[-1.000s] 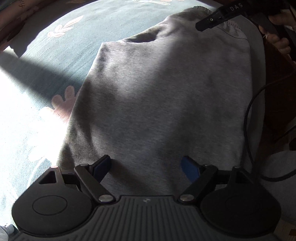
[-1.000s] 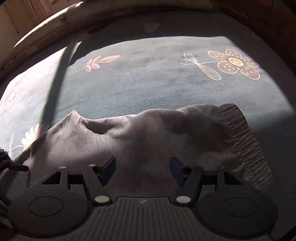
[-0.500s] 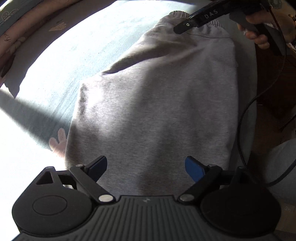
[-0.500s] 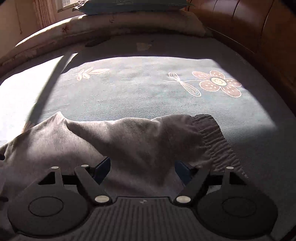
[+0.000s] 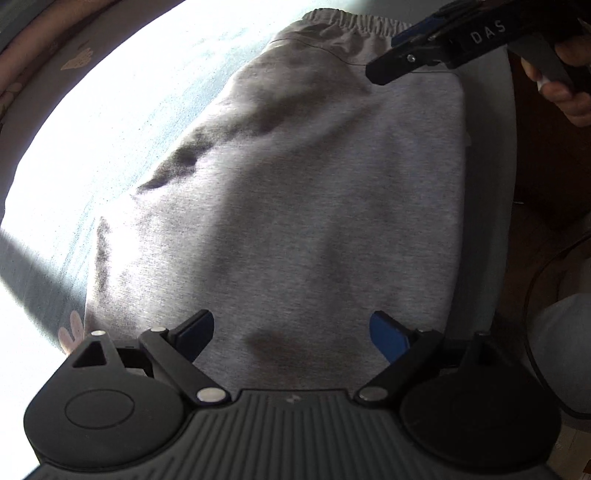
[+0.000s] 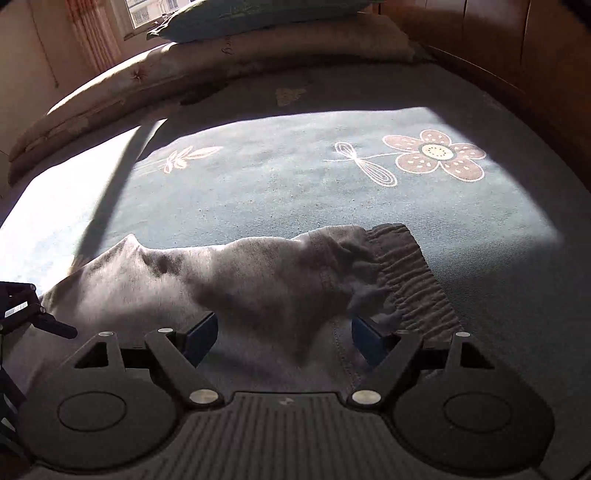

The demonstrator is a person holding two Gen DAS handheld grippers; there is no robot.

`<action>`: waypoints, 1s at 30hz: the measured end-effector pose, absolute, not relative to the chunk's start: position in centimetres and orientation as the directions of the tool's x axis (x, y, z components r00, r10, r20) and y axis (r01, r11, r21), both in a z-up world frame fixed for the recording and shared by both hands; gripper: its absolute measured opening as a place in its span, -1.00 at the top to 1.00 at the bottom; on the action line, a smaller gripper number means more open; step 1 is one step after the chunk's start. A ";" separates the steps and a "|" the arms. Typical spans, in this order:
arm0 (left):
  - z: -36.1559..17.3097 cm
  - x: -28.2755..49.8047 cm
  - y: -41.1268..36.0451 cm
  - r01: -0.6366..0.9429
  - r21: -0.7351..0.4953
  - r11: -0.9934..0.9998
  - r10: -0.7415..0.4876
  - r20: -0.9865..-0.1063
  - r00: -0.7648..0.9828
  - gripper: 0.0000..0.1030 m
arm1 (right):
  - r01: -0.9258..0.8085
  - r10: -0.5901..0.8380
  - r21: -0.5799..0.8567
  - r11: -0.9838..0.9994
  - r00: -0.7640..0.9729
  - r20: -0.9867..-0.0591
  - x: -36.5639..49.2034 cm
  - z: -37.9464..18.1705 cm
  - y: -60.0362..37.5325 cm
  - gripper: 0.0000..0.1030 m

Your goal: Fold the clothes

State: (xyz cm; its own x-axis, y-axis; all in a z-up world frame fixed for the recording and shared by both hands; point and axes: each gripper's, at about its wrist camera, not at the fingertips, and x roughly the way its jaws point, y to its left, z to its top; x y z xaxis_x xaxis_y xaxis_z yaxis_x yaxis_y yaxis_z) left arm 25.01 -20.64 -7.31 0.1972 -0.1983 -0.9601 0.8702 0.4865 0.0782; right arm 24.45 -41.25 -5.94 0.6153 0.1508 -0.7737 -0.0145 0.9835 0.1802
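Observation:
A grey sweat garment [image 5: 314, 203] lies folded on the bed, its elastic waistband [image 5: 354, 24] at the far end in the left wrist view. My left gripper [image 5: 291, 326] hovers open over the garment's near end, nothing between its pads. My right gripper [image 6: 284, 330] stands open over the rumpled cloth [image 6: 258, 280] beside the gathered waistband [image 6: 410, 280]; the fabric lies under the jaws, not pinched. In the left wrist view the right gripper [image 5: 406, 55] shows at the top right, held by a hand [image 5: 565, 96]. At the right wrist view's left edge is the left gripper [image 6: 37, 317].
The bed cover [image 6: 295, 177] is blue-green with a flower print [image 6: 436, 153], half in bright sunlight. Pillows [image 6: 258, 22] are stacked at the far end. A wooden bed frame [image 6: 535, 66] runs along the right. A black cable [image 5: 532, 295] hangs by the bed edge.
The left gripper has slid sideways over the garment, so the waistband now shows fully. The right gripper's jaws have widened and its view has drawn back, bringing the pillows into sight.

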 end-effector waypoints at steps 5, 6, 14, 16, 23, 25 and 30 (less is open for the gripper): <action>-9.0 23.8 -22.3 0.878 0.085 0.471 -0.162 -0.970 0.180 -0.78 | -0.006 0.148 0.174 0.985 0.552 -0.820 21.5 -8.9 -41.7 -0.62; -9.4 23.6 -22.4 0.874 0.087 0.479 -0.152 -0.972 0.179 -0.85 | -0.024 0.153 0.169 0.985 0.564 -0.811 21.0 -8.9 -41.7 -0.62; -8.2 23.5 -22.3 0.842 0.115 0.528 -0.156 -0.961 0.229 -0.84 | 0.013 0.136 0.181 0.983 0.608 -0.782 20.2 -6.9 -42.3 -0.62; -8.2 23.2 -21.6 0.826 0.116 0.551 -0.157 -0.958 0.239 -0.84 | 0.017 0.127 0.175 0.984 0.620 -0.774 20.3 -6.6 -42.1 -0.62; -9.3 20.9 -16.4 0.770 0.120 0.627 -0.164 -0.946 0.281 -0.85 | -0.040 0.140 0.145 0.989 0.587 -0.797 20.2 -7.8 -37.8 -0.63; -9.5 20.4 -14.7 0.754 0.114 0.646 -0.165 -0.944 0.284 -0.88 | -0.050 0.102 0.089 0.995 0.553 -0.827 19.9 -8.9 -36.2 -0.65; -7.2 21.2 -8.2 0.673 0.067 0.736 -0.193 -0.933 0.303 -0.88 | -0.065 0.031 -0.003 0.998 0.511 -0.859 19.4 -8.6 -33.3 -0.76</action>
